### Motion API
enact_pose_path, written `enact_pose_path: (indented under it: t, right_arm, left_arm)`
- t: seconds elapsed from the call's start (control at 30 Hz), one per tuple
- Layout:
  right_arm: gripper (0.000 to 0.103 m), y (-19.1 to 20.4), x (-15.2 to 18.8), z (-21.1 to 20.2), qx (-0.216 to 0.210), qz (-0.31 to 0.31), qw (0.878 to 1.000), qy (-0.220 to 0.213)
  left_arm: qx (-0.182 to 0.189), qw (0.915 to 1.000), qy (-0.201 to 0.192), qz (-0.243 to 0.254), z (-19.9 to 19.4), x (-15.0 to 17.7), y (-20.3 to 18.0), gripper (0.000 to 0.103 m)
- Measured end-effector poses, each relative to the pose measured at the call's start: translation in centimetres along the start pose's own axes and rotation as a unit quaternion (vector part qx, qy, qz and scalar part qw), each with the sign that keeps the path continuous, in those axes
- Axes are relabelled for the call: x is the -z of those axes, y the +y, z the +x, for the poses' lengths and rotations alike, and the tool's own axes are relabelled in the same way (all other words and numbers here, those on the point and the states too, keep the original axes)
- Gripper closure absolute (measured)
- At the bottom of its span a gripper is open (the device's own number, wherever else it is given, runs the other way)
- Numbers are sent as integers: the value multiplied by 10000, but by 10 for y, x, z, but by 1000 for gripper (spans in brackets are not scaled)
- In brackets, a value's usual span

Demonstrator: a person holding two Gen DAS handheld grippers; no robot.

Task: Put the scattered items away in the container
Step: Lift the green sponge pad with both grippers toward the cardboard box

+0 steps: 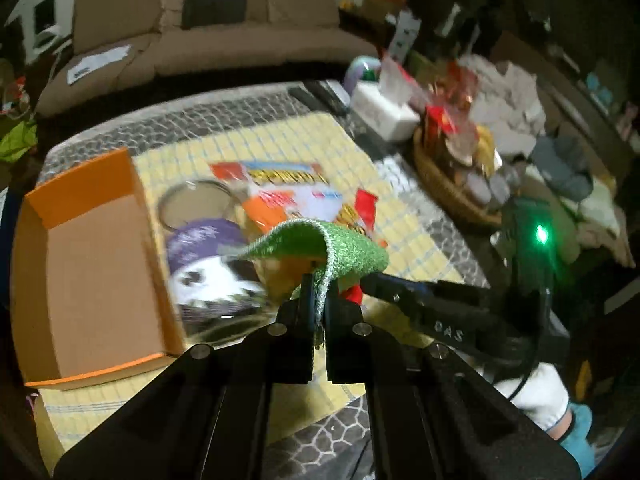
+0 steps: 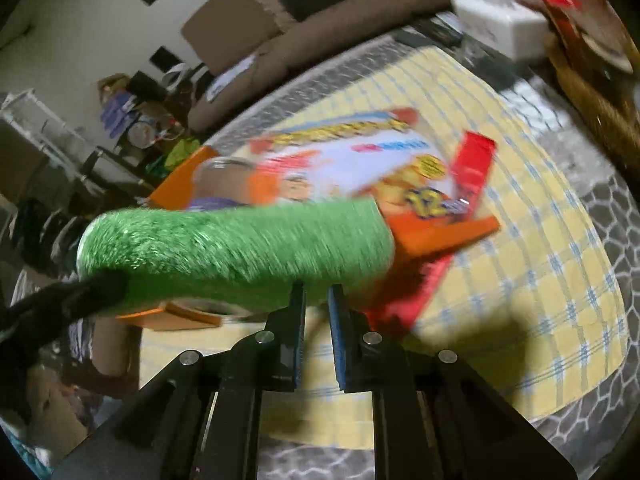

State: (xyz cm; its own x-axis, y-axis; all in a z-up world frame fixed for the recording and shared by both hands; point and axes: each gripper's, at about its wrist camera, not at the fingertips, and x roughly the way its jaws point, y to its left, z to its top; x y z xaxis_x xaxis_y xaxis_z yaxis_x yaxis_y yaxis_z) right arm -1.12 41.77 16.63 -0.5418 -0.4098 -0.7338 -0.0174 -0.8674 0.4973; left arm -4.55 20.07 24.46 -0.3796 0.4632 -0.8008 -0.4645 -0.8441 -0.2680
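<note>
A green glittery cloth [image 1: 320, 240] hangs above the table, held between both grippers. My left gripper [image 1: 318, 284] is shut on one edge of it, the fabric pinched between the black fingers. My right gripper [image 2: 316, 292] is shut on the other edge of the cloth [image 2: 240, 244], which stretches across the right wrist view. The right gripper [image 1: 372, 282] reaches in from the right in the left wrist view. An open orange cardboard box [image 1: 100, 264] sits on the table to the left, below the cloth. It looks empty.
On the yellow checked mat [image 1: 400, 216] lie a colourful printed pack [image 1: 288, 188], a tape roll [image 1: 192, 204], a purple round item [image 1: 204, 240] and a red packet [image 2: 472, 164]. A wicker basket of snacks [image 1: 452, 184] and a white tissue box [image 1: 384, 108] stand at the right. A sofa [image 1: 200, 36] is behind.
</note>
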Motion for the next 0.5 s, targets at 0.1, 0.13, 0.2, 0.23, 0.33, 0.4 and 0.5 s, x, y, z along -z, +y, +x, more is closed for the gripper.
enact_pose_path:
  t: [0.1,0.13,0.2,0.23,0.33,0.4,0.5]
  right_arm:
    - [90,37,-6,-6,-105,-183,9997,-88]
    - [90,50,-7,-9,-166,-239,9995,-115]
    - [81,72,-5,-13,-286,-328,9990,-112]
    - [76,83,-4,-13,-360,-340,9987,-108]
    - [57,103,5,-10,-659,-239,9975,-76]
    - [56,116,13,-1,-814,-164,9965,-31]
    - [56,132,24,13,-1068,-29,9943,37]
  left_arm:
    - [52,9994,-117,-335,-23,-2,28,99]
    - [83,9988,-157,-450,-30,-1,38,99]
    - [142,9972,-243,-697,-47,1,59,99]
    - [176,9964,-277,-787,-51,2,66,99]
    - [396,9914,-382,-1190,-70,8,95,99]
    - [498,9877,-439,-1418,-82,12,113,99]
    - [558,9830,-501,-1677,-96,20,138,99]
